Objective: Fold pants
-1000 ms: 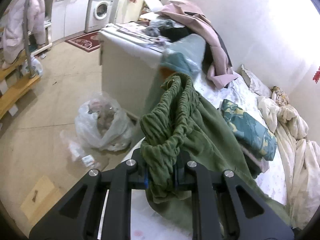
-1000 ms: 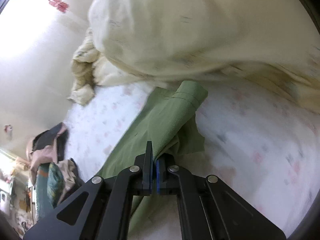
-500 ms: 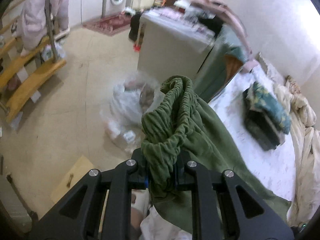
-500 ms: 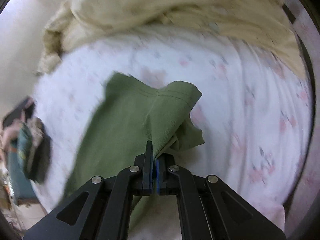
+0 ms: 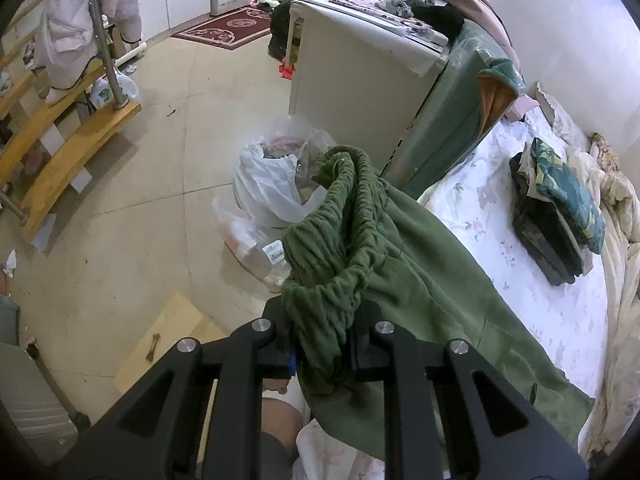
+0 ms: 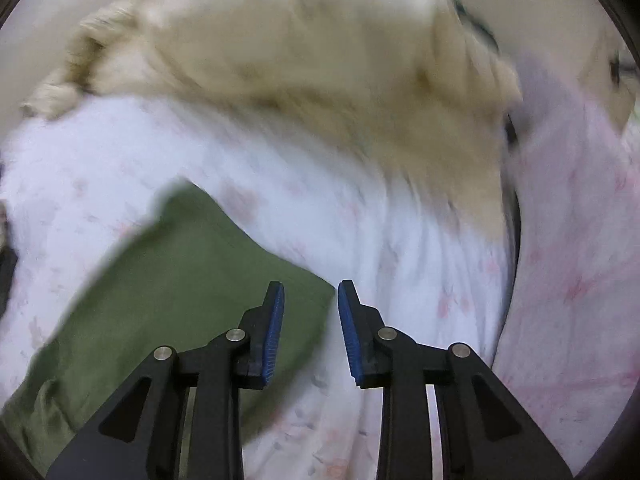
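Note:
The green pants hang from my left gripper, which is shut on their bunched elastic waistband at the bed's near edge. The legs run back over the floral sheet. In the right wrist view the leg end lies flat on the sheet. My right gripper is open and empty just above the leg's hem corner; its blue pads are apart. This view is blurred.
A cream duvet is piled at the far side of the bed. A stack of folded clothes lies on the sheet. Beside the bed stand a white cabinet and a plastic bag on the floor. Wooden stairs are at left.
My right gripper has opened and let go of the pant leg, which now lies on the sheet. My left gripper has swung away from the bed with the waistband still held.

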{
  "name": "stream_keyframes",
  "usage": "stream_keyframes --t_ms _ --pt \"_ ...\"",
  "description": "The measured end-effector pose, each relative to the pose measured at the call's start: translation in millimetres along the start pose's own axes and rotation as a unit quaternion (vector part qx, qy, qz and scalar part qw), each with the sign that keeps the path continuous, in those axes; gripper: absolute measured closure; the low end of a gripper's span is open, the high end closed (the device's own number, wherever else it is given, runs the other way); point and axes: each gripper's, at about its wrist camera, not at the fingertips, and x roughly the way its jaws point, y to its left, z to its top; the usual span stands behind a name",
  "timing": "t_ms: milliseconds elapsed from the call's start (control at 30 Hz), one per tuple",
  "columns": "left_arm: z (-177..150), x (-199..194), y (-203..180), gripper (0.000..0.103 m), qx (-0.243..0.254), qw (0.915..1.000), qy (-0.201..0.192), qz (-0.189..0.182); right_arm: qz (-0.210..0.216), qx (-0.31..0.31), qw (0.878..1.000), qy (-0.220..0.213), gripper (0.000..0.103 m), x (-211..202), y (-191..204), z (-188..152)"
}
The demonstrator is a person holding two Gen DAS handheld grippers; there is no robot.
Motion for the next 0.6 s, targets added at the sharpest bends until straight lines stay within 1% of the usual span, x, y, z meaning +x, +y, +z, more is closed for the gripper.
stream_keyframes --t_ms 33,67,100,133,167,200,267,300,333,433,500,533,600 --pt "0 0 -2 0.088 0.002 1.0 -0.001 0.004 0.053 -0.013 0.998 -0.009 0.073 -8 12 -1" --pt "0 0 -4 0.088 0.004 1.0 -0.003 0.007 0.104 -0.039 0.994 0.002 0.072 -11 29 -5" --pt "-1 0 -6 0.088 0.008 0.9999 -0.005 0.012 0.149 -0.061 0.987 0.018 0.072 -10 45 -12" --pt "-1 0 -7 0.088 0.01 0.9998 -0.006 0.015 0.19 -0.083 0.977 0.051 0.072 -4 63 -21" --pt "-2 0 -10 0.088 0.014 0.9997 -0.008 0.02 0.211 -0.095 0.97 0.078 0.072 3 75 -29" --pt "-2 0 -12 0.088 0.017 0.9995 -0.01 0.026 0.24 -0.113 0.957 0.12 0.072 13 94 -44" --pt "-3 1 -15 0.088 0.02 0.9992 -0.013 0.032 0.27 -0.14 0.937 0.171 0.072 27 118 -65" --pt "-4 0 -17 0.088 0.023 0.999 -0.014 0.036 0.272 -0.158 0.927 0.204 0.072 38 130 -80" --pt "-4 0 -19 0.088 0.025 0.9988 -0.016 0.038 0.253 -0.179 0.924 0.226 0.072 48 139 -91" --pt "-6 -2 -27 0.088 0.042 0.9979 -0.024 0.044 0.195 -0.228 0.916 0.267 0.072 76 149 -116" --pt "-8 -7 -34 0.088 0.06 0.9966 -0.034 0.044 0.191 -0.234 0.917 0.262 0.072 75 151 -115" --pt "-9 -13 -43 0.088 0.081 0.9946 -0.043 0.049 0.195 -0.234 0.916 0.261 0.072 74 149 -112" --pt "-13 -26 -58 0.088 0.105 0.9912 -0.062 0.052 0.214 -0.209 0.919 0.258 0.072 71 142 -100"
